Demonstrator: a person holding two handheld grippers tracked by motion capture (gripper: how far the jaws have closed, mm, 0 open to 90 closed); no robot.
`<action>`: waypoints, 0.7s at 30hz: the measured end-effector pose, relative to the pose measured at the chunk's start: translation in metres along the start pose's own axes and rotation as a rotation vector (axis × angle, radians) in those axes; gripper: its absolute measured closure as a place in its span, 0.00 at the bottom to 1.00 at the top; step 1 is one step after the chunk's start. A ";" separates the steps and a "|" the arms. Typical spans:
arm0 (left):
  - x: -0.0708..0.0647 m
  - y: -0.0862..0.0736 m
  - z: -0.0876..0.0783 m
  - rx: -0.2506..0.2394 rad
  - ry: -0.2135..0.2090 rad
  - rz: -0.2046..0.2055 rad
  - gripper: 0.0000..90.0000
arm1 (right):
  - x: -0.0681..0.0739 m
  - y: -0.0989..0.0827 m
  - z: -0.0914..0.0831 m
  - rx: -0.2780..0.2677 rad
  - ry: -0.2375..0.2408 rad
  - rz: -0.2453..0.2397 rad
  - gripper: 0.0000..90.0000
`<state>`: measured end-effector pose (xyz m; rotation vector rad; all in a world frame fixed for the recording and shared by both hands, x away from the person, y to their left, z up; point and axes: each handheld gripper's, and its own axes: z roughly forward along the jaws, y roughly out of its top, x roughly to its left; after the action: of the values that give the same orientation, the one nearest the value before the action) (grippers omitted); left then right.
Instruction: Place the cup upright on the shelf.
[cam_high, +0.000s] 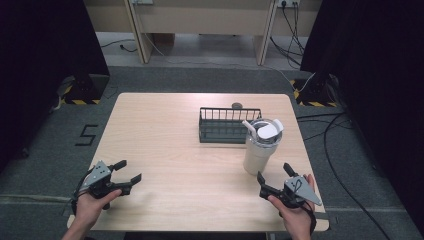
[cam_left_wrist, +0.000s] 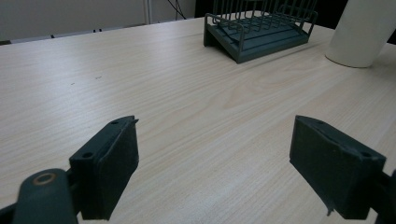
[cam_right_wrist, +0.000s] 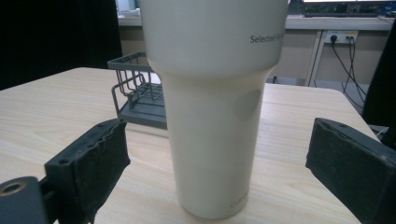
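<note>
Nearest, lower left of high view: left tongs (cam_high: 128, 171) spread, nothing between, over bare pale wood-grain table (cam_high: 165, 150). Lower right: right tongs (cam_high: 274, 171) spread, tall cream tumbler (cam_high: 259, 145) just ahead, no contact. Tumbler smooth, cylindrical, narrower at base, upright, long axis vertical, right of centre; clear lid, white straw. Just behind: dark wire rack (cam_high: 225, 125), rectangular. Beyond rack, small dark round object (cam_high: 237, 105) near far edge.
</note>
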<state>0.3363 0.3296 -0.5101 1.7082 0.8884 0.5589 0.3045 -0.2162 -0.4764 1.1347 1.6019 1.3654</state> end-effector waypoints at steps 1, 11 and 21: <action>0.000 0.000 0.000 0.000 0.000 0.000 0.17 | 0.000 0.000 0.000 0.000 0.000 0.000 0.07; 0.000 0.000 0.000 -0.002 -0.005 -0.002 0.17 | 0.000 0.003 0.024 0.019 0.004 0.002 0.08; 0.000 0.000 0.000 -0.004 -0.007 -0.004 0.17 | -0.001 0.006 0.043 0.026 0.008 0.005 0.07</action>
<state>0.3364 0.3301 -0.5099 1.7034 0.8853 0.5511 0.3458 -0.2021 -0.4775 1.1507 1.6276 1.3582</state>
